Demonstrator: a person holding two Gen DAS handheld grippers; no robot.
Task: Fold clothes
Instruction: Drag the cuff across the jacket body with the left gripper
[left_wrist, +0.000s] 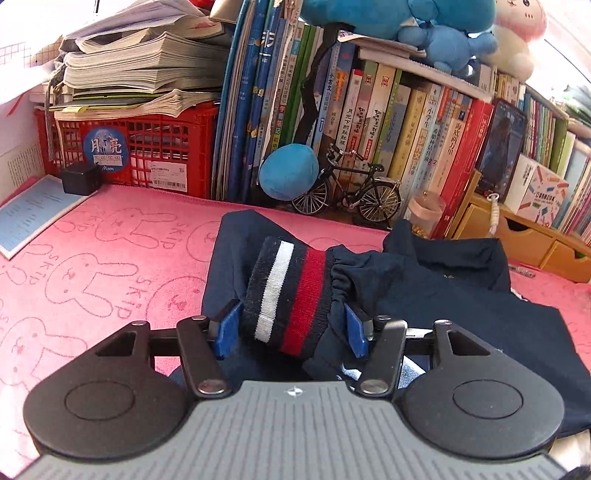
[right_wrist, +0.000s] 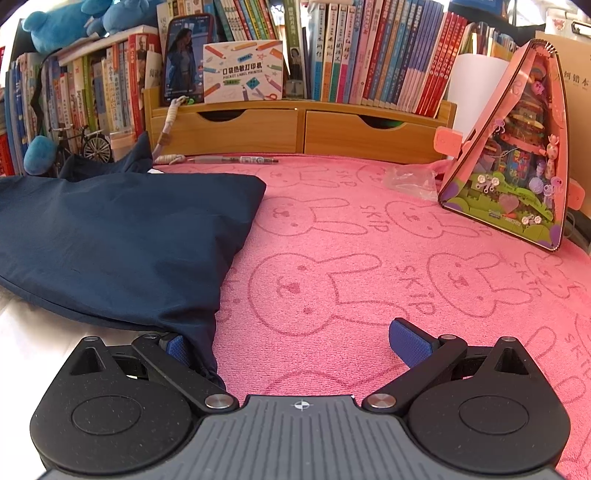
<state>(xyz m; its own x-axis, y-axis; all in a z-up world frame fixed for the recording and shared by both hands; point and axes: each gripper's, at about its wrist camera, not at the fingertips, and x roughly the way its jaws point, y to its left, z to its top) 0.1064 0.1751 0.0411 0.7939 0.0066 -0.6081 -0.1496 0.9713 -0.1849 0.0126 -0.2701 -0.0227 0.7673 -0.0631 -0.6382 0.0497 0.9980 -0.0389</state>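
Navy cotton garment (left_wrist: 461, 295) lies rumpled on the pink rabbit-print towel mat (left_wrist: 110, 258), its striped white-and-red knit cuff (left_wrist: 291, 295) bunched between the left gripper (left_wrist: 291, 328) pads, which pinch it. To fold cleanly, carry the cuff low toward 12 o'clock, keeping the sleeve flat. The right gripper (right_wrist: 295, 343) rests with jaws spread, empty, cloth at its 9 o'clock. Open mat lies at 2 o'clock; a miniature black bicycle (left_wrist: 347, 192) crowds the far edge.
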